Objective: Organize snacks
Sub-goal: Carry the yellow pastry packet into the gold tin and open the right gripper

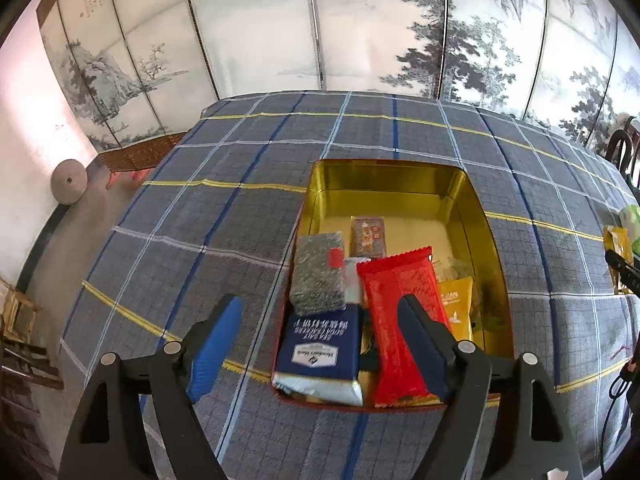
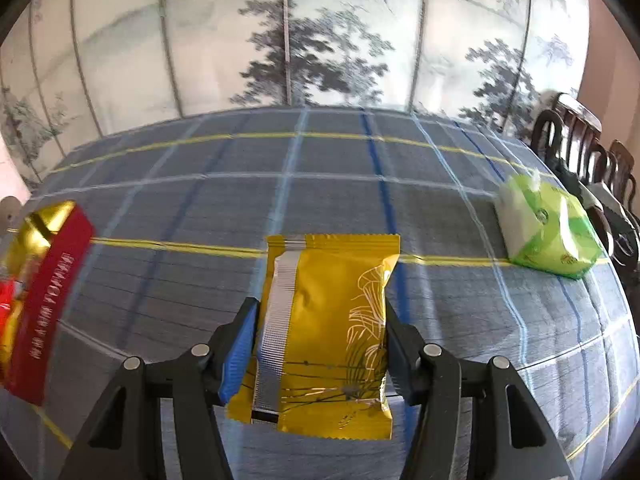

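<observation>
An open gold tin (image 1: 384, 184) stands on the checked tablecloth and holds several snacks at its near end. A grey packet (image 1: 318, 272), a blue cracker packet (image 1: 320, 348), a long red packet (image 1: 400, 312), a yellow packet (image 1: 458, 308) and a small brown packet (image 1: 368, 236) lie in it. My left gripper (image 1: 320, 308) hovers open above the tin's near end, with nothing between its fingers. My right gripper (image 2: 320, 312) is shut on a yellow foil packet (image 2: 328, 320), held upright above the cloth. The tin's red outer wall (image 2: 48, 300) shows at the left edge.
A green and white packet (image 2: 548, 232) lies on the cloth at the right. Dark wooden chairs (image 2: 580, 148) stand past the table's right edge. A painted folding screen (image 1: 320, 28) runs behind the table. The far half of the tin is bare.
</observation>
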`<action>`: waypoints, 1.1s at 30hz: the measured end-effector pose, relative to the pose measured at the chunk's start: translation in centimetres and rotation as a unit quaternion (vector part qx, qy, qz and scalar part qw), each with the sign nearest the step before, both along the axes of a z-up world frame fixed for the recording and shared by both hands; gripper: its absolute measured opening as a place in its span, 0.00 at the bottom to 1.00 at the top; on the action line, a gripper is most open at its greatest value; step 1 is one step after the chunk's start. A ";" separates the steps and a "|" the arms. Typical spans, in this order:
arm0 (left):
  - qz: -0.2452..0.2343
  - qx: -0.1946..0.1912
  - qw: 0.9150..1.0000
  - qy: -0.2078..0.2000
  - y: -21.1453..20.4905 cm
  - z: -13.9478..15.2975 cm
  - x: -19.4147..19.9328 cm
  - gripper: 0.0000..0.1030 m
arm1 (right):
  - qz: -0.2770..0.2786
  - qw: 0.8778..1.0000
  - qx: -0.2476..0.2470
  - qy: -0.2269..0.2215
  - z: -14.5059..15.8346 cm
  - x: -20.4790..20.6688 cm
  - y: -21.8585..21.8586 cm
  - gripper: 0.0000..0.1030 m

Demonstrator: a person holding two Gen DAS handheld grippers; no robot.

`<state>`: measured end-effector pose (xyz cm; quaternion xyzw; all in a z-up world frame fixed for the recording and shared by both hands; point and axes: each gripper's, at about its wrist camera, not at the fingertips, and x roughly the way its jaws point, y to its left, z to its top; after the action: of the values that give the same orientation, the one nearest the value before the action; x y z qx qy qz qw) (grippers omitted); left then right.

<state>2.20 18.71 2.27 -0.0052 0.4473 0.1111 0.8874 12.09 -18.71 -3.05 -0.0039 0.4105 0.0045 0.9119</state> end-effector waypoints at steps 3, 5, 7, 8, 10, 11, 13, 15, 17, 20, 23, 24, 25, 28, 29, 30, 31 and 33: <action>0.012 -0.003 1.000 -0.001 0.6 0.1 -0.7 0.76 | 0.023 1.000 0.009 -0.009 1.1 -0.6 2.3 0.57; 0.017 -0.007 1.000 -0.002 0.9 0.1 -1.2 0.76 | 0.041 0.999 0.012 -0.015 1.8 -1.0 4.1 0.57; 0.020 -0.010 1.000 -0.001 1.3 0.1 -1.7 0.76 | 0.055 0.998 0.014 -0.021 2.2 -1.4 5.8 0.57; 0.023 -0.011 1.000 -0.001 1.5 0.1 -1.9 0.77 | 0.065 0.998 0.016 -0.022 2.5 -1.6 6.8 0.57; 0.027 -0.011 1.000 0.000 1.8 0.0 -2.2 0.78 | 0.080 0.996 0.028 -0.021 3.0 -1.9 8.4 0.57; 0.029 -0.010 1.000 0.002 2.0 0.0 -2.4 0.78 | 0.089 0.995 0.033 -0.022 3.2 -2.1 9.3 0.57; 0.034 -0.008 0.999 0.003 2.2 0.0 -2.7 0.79 | 0.106 0.994 0.035 -0.022 3.6 -2.5 11.1 0.57; 0.036 -0.008 0.999 0.004 2.5 -0.1 -3.0 0.79 | 0.124 0.991 0.041 -0.021 3.9 -2.9 13.1 0.57; 0.041 -0.008 0.999 0.004 2.8 -0.1 -3.2 0.80 | 0.141 0.989 0.044 -0.019 4.1 -3.3 14.9 0.57; 0.044 -0.009 0.999 0.005 3.2 -0.1 -3.6 0.81 | 0.165 0.985 0.046 -0.016 4.2 -3.9 17.4 0.57; 0.053 -0.009 0.999 0.006 3.7 -0.2 -4.0 0.82 | 0.185 0.982 0.044 -0.013 4.2 -4.3 19.5 0.57; 0.055 -0.009 0.998 0.005 3.9 -0.2 -4.1 0.82 | 0.190 0.981 0.044 -0.013 4.2 -4.5 20.0 0.57; 0.057 -0.008 0.998 0.005 4.0 -0.2 -4.3 0.82 | 0.196 0.980 0.042 -0.011 4.2 -4.6 20.5 0.57; 0.066 -0.007 0.998 0.006 4.6 -0.3 -4.5 0.82 | 0.209 0.977 0.043 -0.003 4.0 -4.9 22.1 0.57; 0.070 -0.007 0.998 0.008 4.8 -0.3 -4.6 0.82 | 0.212 0.976 0.040 -0.002 3.9 -4.8 22.6 0.57; 0.072 -0.007 0.997 0.008 5.0 -0.3 -4.7 0.82 | 0.215 0.976 0.038 -0.002 3.8 -4.9 23.0 0.57; 0.073 -0.007 0.997 0.009 5.1 -0.4 -4.8 0.82 | 0.217 0.975 0.037 0.000 3.8 -4.9 23.2 0.57; 0.077 -0.007 0.997 0.010 5.4 -0.5 -5.0 0.82 | 0.221 0.975 0.035 0.006 3.5 -4.8 24.0 0.57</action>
<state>-2.80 24.12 1.79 -0.0443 0.4555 0.1758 0.8716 7.30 5.31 0.42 -0.0628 0.4049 0.2205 0.8851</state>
